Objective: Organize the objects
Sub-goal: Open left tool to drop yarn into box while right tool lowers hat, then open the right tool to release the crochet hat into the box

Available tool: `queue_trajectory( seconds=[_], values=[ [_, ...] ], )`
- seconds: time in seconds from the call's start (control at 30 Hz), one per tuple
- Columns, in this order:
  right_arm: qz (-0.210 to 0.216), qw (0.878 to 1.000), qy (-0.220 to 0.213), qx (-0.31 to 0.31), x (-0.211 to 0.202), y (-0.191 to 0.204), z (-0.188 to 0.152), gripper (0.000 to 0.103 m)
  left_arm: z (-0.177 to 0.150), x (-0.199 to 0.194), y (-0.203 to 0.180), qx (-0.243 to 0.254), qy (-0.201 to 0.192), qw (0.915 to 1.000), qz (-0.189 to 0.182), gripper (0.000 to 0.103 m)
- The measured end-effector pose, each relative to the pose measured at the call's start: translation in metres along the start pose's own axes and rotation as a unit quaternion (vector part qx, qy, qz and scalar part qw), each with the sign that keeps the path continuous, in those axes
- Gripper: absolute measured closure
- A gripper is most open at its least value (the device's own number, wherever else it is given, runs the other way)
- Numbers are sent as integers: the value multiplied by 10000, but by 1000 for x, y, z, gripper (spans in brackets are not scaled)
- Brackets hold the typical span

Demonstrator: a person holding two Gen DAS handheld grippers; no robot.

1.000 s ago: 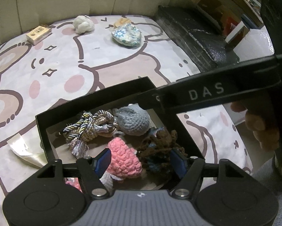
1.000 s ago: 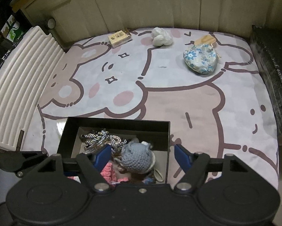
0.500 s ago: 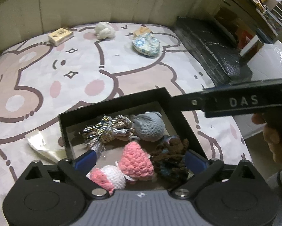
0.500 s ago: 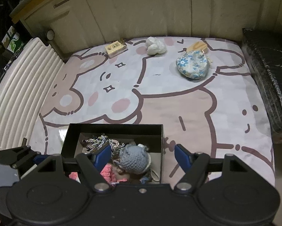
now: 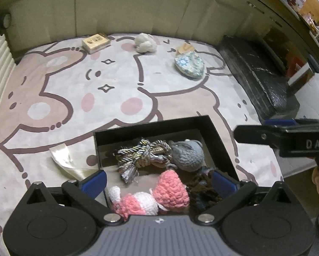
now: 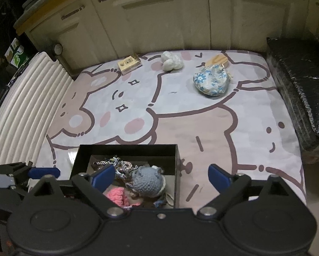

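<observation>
Both my tongs spread wide and empty over the black box (image 5: 221,140) of crocheted toys.

My left gripper (image 5: 158,180) hangs over the near end of the box, its blue pads apart and touching nothing; my right gripper (image 6: 161,175) does the same, and its black body shows at the right edge of the left wrist view. Inside the box I see a gray crochet ball (image 5: 188,152) beside a braided rope knot (image 5: 142,155), a pink crochet strawberry (image 5: 172,188), a pink-and-white crochet piece (image 5: 134,203) and a dark brown yarn tangle (image 5: 202,192) — all packed close. Far across the bear-print mat (image 6: 180,123) lie a floral pouch (image 6: 211,81) touching a wooden tag (image 6: 219,59), a white fluffy lump (image 6: 171,63) and a small tan box (image 6: 129,63) — well apart from the black box. A crumpled clear wrapper (image 5: 67,160) lies just beside its left wall.
</observation>
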State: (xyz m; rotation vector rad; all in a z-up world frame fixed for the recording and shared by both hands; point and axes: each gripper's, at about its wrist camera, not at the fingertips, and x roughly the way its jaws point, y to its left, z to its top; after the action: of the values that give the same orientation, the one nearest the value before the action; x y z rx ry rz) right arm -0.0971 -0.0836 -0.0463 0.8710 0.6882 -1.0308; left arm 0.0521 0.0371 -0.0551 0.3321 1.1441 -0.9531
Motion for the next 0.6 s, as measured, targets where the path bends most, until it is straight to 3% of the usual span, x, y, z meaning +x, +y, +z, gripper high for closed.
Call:
queue_trajectory(
  seconds=[0.6],
  values=[
    [-49,9999,54,-92,0,-4,-3,2,6,-11,22,-473,-225,9981,326,0]
  ],
)
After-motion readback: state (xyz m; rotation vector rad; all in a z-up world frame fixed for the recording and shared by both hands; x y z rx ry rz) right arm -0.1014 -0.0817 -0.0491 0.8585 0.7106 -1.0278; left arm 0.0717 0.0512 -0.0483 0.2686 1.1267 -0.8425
